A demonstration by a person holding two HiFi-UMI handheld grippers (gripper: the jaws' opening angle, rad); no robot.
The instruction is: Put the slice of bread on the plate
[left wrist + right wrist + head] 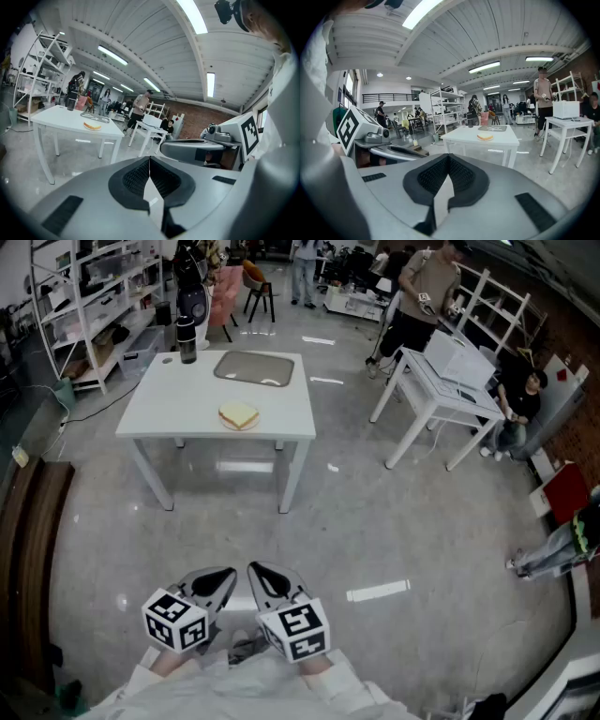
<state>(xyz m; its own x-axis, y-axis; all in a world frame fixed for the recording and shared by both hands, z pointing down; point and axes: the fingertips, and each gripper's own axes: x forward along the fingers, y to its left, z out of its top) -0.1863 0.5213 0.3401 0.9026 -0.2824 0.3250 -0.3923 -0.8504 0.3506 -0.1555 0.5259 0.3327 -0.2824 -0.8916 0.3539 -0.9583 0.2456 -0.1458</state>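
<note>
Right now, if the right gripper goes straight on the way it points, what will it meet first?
Nothing close: only grey floor, then probably the near edge of the white rectangular table. Depth is hard to judge.

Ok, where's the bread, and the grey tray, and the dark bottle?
bread (239,415), head view, middle of the slice's top face.
grey tray (254,368), head view, bare flat middle.
dark bottle (187,343), head view, side of its body.

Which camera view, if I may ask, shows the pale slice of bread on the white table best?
The head view: it looks down on the pale slice of bread, showing its whole top face near the white table's front edge. Both gripper views show the bread only small, distant and nearly edge-on.
</note>
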